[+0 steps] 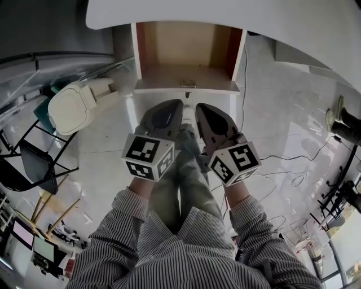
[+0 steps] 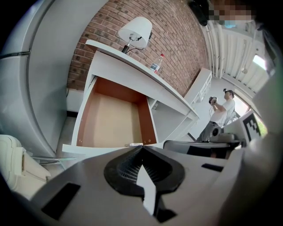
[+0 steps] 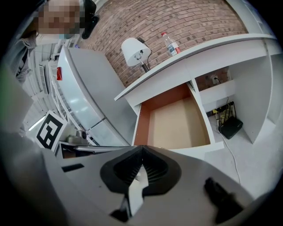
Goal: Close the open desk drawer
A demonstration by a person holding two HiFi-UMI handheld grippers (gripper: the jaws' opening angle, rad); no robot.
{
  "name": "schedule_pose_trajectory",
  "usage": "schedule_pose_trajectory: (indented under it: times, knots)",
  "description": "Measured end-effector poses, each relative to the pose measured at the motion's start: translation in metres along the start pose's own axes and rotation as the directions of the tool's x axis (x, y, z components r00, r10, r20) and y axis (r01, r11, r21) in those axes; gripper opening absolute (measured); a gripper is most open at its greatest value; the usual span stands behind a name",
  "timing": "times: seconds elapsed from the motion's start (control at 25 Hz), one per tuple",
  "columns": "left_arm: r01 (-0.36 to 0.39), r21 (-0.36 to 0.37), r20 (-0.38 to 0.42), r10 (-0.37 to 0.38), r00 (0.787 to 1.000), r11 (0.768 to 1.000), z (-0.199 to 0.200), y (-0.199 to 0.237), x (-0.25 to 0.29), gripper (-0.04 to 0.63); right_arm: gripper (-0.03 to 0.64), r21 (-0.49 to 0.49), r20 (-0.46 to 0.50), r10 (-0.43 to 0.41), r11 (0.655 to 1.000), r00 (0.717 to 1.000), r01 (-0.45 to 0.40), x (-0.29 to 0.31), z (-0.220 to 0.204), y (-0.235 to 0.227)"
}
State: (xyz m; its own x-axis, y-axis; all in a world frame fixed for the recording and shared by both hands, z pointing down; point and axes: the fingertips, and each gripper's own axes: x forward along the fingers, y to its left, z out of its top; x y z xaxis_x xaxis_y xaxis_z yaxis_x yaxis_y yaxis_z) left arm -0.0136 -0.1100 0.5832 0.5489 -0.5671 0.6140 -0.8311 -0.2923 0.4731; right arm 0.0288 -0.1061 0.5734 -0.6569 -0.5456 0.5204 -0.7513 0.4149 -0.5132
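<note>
Left tool (image 2: 142, 147), jaws together, faces open drawer (image 2: 111, 120)

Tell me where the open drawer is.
Top centre of the head view: the drawer hangs out from under the white desk, straight ahead of the left gripper and right gripper, whose shut tips point at its front panel.
</note>
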Motion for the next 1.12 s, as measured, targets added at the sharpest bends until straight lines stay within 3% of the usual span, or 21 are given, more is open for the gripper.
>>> schedule_pose_trajectory:
  times: [0.44,0.96,1.12]
  knots:
    - [-0.007,-0.007,0.015,0.007,1.000,1.000,-0.017,0.012,0.024,0.012,0.015,0.031,-0.011,-0.014,0.999,1.000,0.014,0.017,-0.022,-0.017]
    - [-0.058,-0.034,0.014,0.058,0.998,0.998,-0.035,0.035,0.037,0.012,0.016,0.032,-0.015,-0.034,0.999,0.999,0.035,0.035,-0.038,-0.036]
    - [-0.097,-0.044,0.054,0.099,0.994,0.994,-0.033,0.042,0.037,0.012,0.015,0.052,0.000,-0.059,0.997,0.998,0.059,0.037,-0.039,-0.046]
